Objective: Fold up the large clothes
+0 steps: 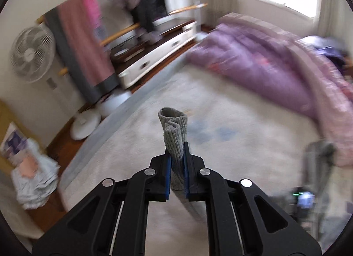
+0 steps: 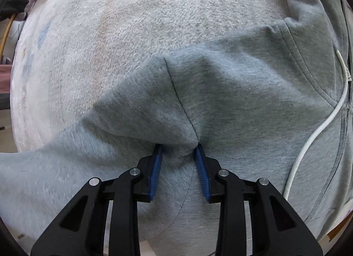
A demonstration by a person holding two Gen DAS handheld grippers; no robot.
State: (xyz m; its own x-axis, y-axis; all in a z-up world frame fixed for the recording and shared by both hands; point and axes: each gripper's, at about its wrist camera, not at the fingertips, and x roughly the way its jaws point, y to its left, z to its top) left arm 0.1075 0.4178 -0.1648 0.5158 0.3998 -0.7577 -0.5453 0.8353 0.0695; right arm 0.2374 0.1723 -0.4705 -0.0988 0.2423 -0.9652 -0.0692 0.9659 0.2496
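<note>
A grey hoodie (image 2: 231, 92) with a white drawstring (image 2: 317, 130) lies on a pale fleece bed cover (image 2: 132, 24). My right gripper (image 2: 177, 147) pinches a raised fold of the hoodie at the shoulder seam, with the cloth bunched between the blue pads (image 2: 155, 174). My left gripper (image 1: 176, 152) is shut on the hoodie's ribbed grey cuff (image 1: 173, 128), which sticks up past the fingertips above the bed cover (image 1: 220, 112). More of the hoodie (image 1: 317, 167) and the other gripper's body show blurred at the right in the left wrist view.
A purple quilt (image 1: 264, 57) is heaped at the far side of the bed. Left of the bed are a clothes rack with hanging garments (image 1: 81, 41), a white fan (image 1: 33, 52), a white cabinet (image 1: 158, 57) and a pile of laundry (image 1: 33, 178).
</note>
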